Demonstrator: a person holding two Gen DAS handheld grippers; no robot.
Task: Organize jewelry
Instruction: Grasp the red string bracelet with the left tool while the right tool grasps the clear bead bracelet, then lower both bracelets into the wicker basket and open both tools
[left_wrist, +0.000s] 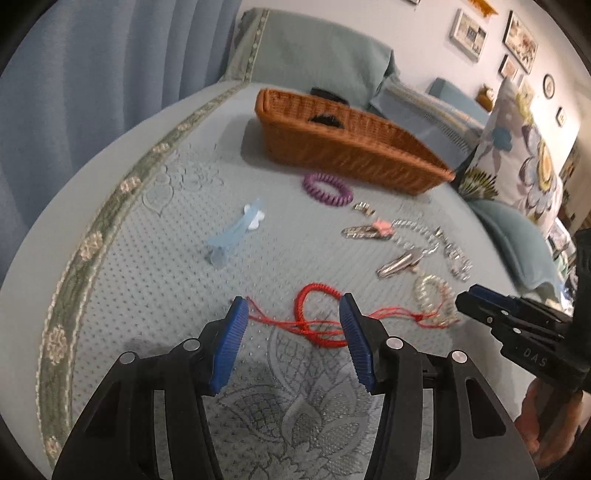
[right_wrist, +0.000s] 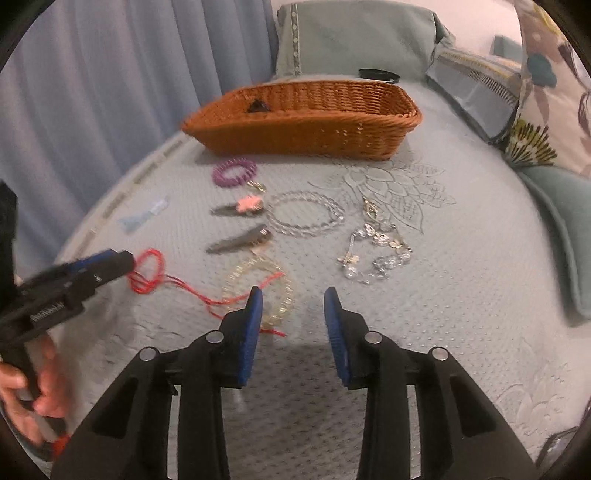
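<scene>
Jewelry lies spread on a pale blue bedspread (left_wrist: 147, 280). A red cord bracelet (left_wrist: 317, 310) lies on the cover just beyond and between the tips of my left gripper (left_wrist: 292, 310), which stands open and above it, not touching. My right gripper (right_wrist: 293, 299) is open with nothing between its pads; a pale gold bead bracelet (right_wrist: 258, 288) lies under its left finger. Farther off are a clear bead bracelet (right_wrist: 304, 218), a crystal chain (right_wrist: 376, 251), a silver clip (right_wrist: 240, 240), a pink flower clip (right_wrist: 240, 206) and a purple coil tie (right_wrist: 234, 170).
An orange wicker basket (right_wrist: 306, 122) stands at the back of the bed with a small dark item (right_wrist: 256, 107) inside. A light blue hair clip (left_wrist: 236, 232) lies off to the left. Pillows (right_wrist: 554, 92) crowd the right side; a blue curtain (left_wrist: 92, 74) hangs left.
</scene>
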